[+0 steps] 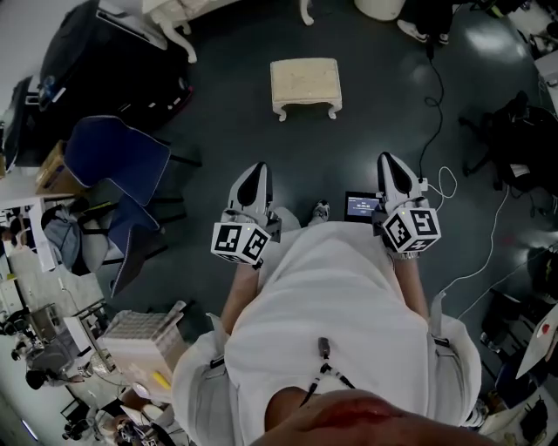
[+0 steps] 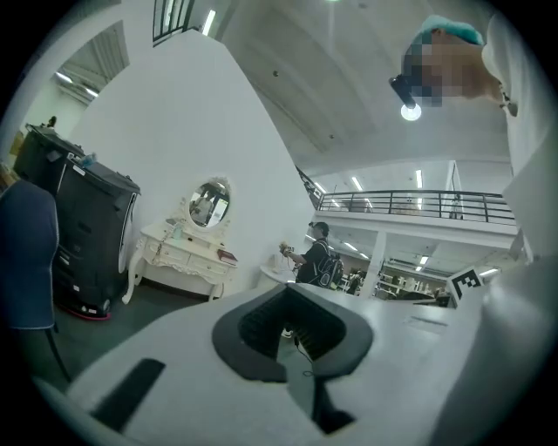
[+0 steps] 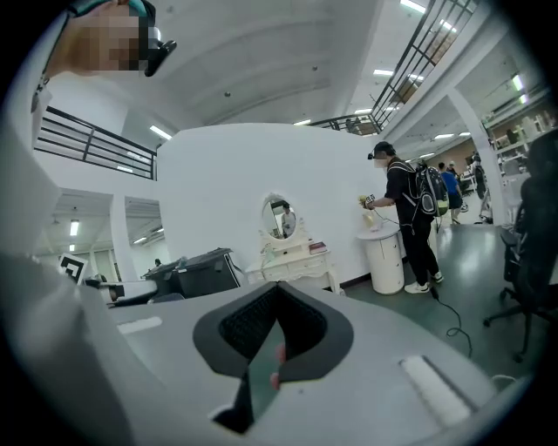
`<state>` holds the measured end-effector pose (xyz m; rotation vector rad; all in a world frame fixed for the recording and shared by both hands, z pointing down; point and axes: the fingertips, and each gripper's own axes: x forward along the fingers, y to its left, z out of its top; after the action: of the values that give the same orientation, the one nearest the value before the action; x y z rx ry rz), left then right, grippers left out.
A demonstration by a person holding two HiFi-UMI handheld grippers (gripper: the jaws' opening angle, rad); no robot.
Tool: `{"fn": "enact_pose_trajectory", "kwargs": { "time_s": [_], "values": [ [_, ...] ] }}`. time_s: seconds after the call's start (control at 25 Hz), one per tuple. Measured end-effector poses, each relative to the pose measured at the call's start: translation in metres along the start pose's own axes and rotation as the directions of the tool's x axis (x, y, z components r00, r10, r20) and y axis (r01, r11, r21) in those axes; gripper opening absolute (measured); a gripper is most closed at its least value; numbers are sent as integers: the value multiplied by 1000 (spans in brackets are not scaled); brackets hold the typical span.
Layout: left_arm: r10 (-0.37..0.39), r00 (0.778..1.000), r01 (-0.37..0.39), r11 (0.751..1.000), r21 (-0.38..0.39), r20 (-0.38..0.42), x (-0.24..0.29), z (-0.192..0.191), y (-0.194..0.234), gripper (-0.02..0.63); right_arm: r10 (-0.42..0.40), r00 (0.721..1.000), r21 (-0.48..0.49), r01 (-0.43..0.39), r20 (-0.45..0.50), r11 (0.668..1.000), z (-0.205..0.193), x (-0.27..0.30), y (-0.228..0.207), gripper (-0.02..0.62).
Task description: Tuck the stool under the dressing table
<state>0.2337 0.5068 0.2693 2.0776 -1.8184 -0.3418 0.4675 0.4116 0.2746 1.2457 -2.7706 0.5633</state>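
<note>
Stool (image 1: 305, 84) stands upright on the dark floor (image 1: 366, 113), out in the open and not under the dressing table (image 1: 174, 16). The table is beyond the stool, toward the far left, and only its white legs and edge show in the head view. There is a floor gap between stool and table.

Left gripper (image 1: 255, 172) is on the near side of the stool, off to its left and well apart from it. Its jaws are clenched together with nothing between them. Right gripper (image 1: 389, 163) is on the near side of the stool, off to its right and also well apart. Its jaws are pressed together and empty. Both point roughly toward the stool's end of the room.

Blue chair (image 1: 118, 161) is left of the stool, nearer the person. Black cable (image 1: 433, 96) runs on the floor right of the stool. Small lit screen (image 1: 362, 206) lies on the floor on the stool's near side, just beside the right gripper.

The gripper views show no stool, since the gripper bodies block the low floor. Both show the dressing table with its oval mirror (image 3: 281, 218) against the white wall. A person in black with a backpack (image 3: 410, 218) stands at a round white cabinet (image 3: 386, 260).
</note>
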Motion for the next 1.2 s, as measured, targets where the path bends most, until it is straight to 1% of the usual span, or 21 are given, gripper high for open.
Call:
{"fn": "enact_pose_trajectory", "kwargs": {
  "time_s": [0.2,0.36,0.52,0.64,0.72,0.84,0.96,1.2],
  "values": [
    [22,1000,-22,1000,-6,-19,14,-3,5,5,-17,1000,70,16,11,997,6,11,-20,8],
    [29,999,-29,1000,-10,-15,36,2,21,5,-18,1000,70,19,-6,997,5,32,-29,8],
    [1,1000,-2,1000,-12,-21,65,6,40,5,-50,999,49,50,4,998,10,53,-35,8],
    [-34,999,34,999,-18,-30,95,15,51,5,-92,996,72,91,14,993,19,75,-45,9],
    [-70,997,70,998,-2,-25,120,25,56,5,-107,994,81,105,23,991,31,95,-53,8],
    [-101,995,101,995,21,-20,156,39,68,5,-100,994,67,97,38,993,51,128,-58,8],
    [-108,994,109,994,15,-22,186,50,90,5,-94,995,43,92,43,995,64,162,-58,8],
    [-146,988,147,989,24,-48,229,61,120,5,-123,992,62,121,33,991,73,215,-65,9]
  ]
}}
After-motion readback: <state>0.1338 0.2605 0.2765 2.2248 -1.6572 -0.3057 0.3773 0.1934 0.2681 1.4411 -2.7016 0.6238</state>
